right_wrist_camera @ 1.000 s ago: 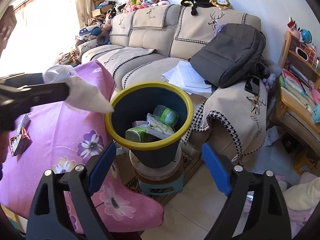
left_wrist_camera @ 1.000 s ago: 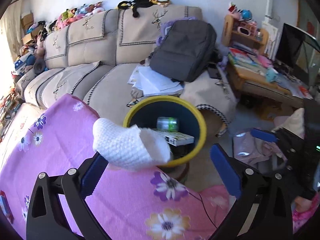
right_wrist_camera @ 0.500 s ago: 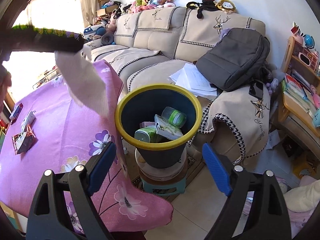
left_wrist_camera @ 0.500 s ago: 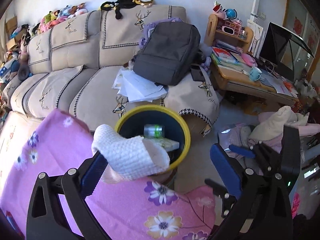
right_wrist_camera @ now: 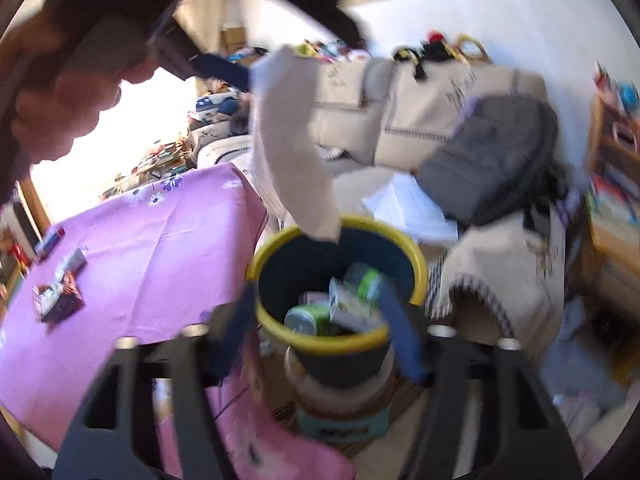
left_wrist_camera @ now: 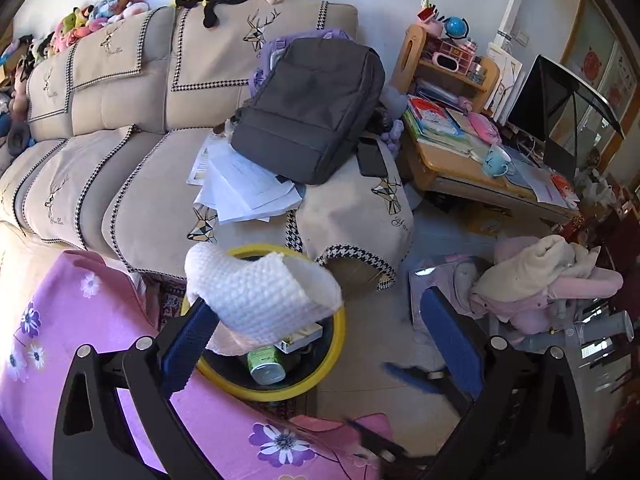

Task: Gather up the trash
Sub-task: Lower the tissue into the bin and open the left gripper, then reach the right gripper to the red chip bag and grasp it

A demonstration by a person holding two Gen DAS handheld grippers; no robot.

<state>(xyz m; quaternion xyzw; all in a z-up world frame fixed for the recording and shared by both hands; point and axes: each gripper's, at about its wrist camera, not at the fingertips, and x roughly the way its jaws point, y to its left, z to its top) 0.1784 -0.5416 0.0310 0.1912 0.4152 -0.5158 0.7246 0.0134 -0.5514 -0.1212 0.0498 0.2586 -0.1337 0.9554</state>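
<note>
We have the white, waffle-textured paper towel (left_wrist_camera: 260,300) draped over the left blue pad of the left hand-held gripper (left_wrist_camera: 320,336), whose jaws stand wide apart — so the sheet is not pinched, only hanging on one finger. In the right wrist view the same towel dangles with its lower tip just over the far rim of the round, dark-blue waste bin with a yellow rim (right_wrist_camera: 340,280), which stands on a small stool on the floor beside the corner of the desk covered in a pink flowered cloth (right_wrist_camera: 140,248). The bin already holds a green-capped bottle (left_wrist_camera: 266,364) and a flat carton (left_wrist_camera: 300,334). To finish the drop well, we judge that we should bring the loaded finger over the middle of the opening rather than its edge, then tilt or shake it so the sheet slides off inside; a limp towel can cling to the pad or catch on the rim. The right hand-held gripper (right_wrist_camera: 320,336) is empty, its jaws apart, and blurred with motion, just before the bin. Small wrappers (right_wrist_camera: 56,300) lie near the desk's left edge — probably the next things to gather.
</note>
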